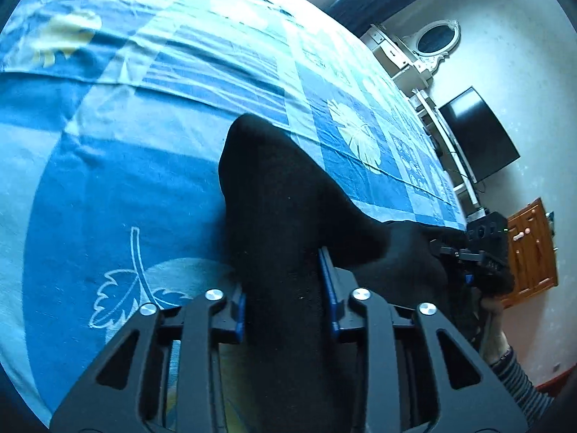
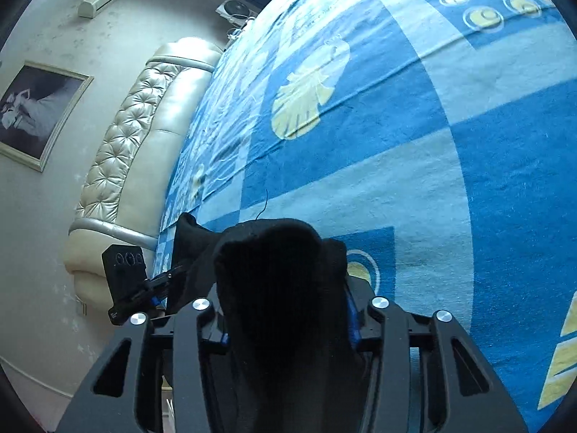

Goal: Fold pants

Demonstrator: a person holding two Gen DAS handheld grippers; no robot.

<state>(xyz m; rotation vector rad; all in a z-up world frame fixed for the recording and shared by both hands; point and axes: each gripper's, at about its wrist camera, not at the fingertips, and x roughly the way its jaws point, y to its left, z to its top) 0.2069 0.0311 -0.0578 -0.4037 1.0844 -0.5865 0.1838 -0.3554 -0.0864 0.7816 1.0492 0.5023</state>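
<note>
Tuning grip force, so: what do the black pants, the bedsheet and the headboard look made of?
Black pants: looks like a soft matte knit, faint ribbing visible; it bunches thickly between the jaws. Probably cotton or fleece, can't tell.
Bedsheet: thin woven printed fabric, matte, fine creases; likely cotton.
Headboard: glossy cream tufted padding, looks like leather or faux leather, with sheen on the buttoned diamonds.

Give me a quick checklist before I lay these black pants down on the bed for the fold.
1. Left tool shut on the black pants: ok.
2. Right tool shut on the pants: ok.
3. Cloth bunched, not flat, in both grips: not ok.
4. Blue bedspread ahead bare of other items: ok.
5. Pant legs hanging straight below: cannot tell.
</note>
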